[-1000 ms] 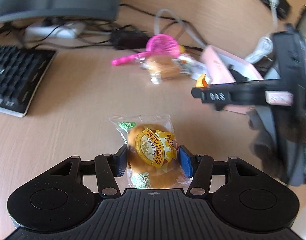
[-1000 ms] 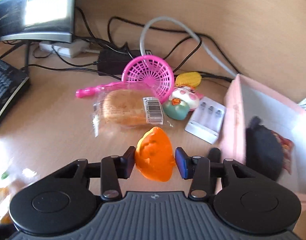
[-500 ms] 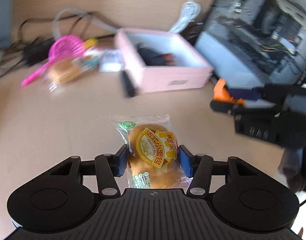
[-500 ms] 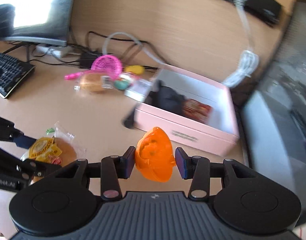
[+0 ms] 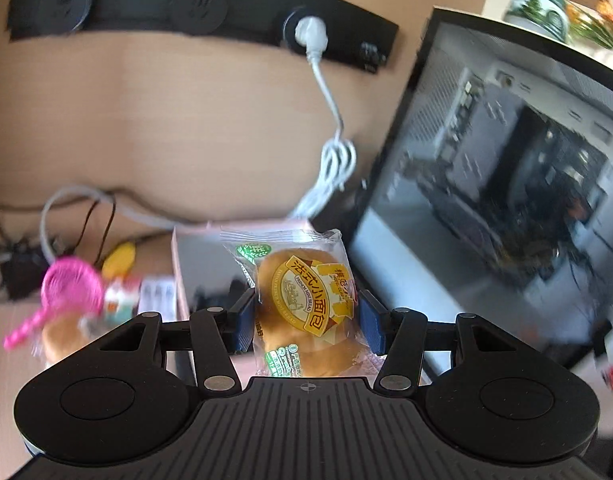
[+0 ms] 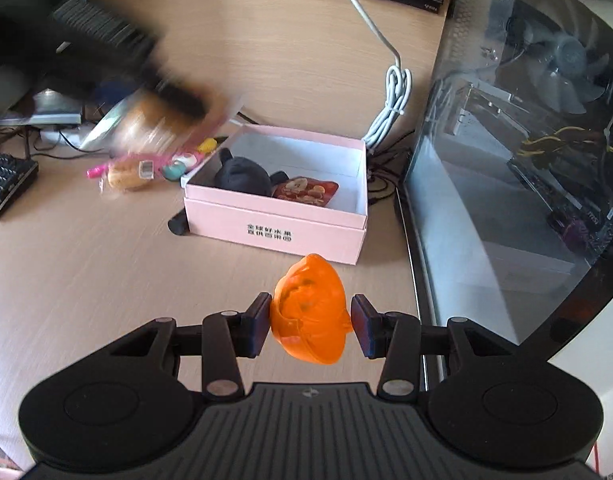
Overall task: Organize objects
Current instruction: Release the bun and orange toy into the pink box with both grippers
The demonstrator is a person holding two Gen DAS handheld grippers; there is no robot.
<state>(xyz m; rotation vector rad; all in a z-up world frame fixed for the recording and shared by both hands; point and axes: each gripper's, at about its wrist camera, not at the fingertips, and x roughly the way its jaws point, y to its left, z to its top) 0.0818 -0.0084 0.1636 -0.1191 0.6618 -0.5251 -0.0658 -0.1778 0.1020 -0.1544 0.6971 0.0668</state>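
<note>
My left gripper (image 5: 306, 316) is shut on a wrapped bread bun (image 5: 306, 304) with a yellow label, held in the air just above the near side of the pink box (image 5: 194, 248). In the right wrist view the left gripper (image 6: 118, 68) is a dark blur up at the left, over the clutter beside the box. My right gripper (image 6: 311, 324) is shut on an orange plastic toy (image 6: 310, 312), hanging over the desk in front of the pink box (image 6: 274, 228). The open box holds a black soft item (image 6: 242, 174) and a red packet (image 6: 306, 190).
Left of the box lie a pink strainer (image 5: 66, 288), a second wrapped bun (image 6: 126, 176), a yellow piece (image 6: 207, 145) and small toys. A glass-sided computer case (image 6: 526, 140) stands at the right. A keyboard (image 6: 6, 184) sits far left. A white cable (image 6: 390, 96) hangs from the wall socket strip.
Both grippers rose and swung right toward the pink box, each keeping its load. The left gripper with the bun has come up over the box; the right one has backed off and looks down on it.
</note>
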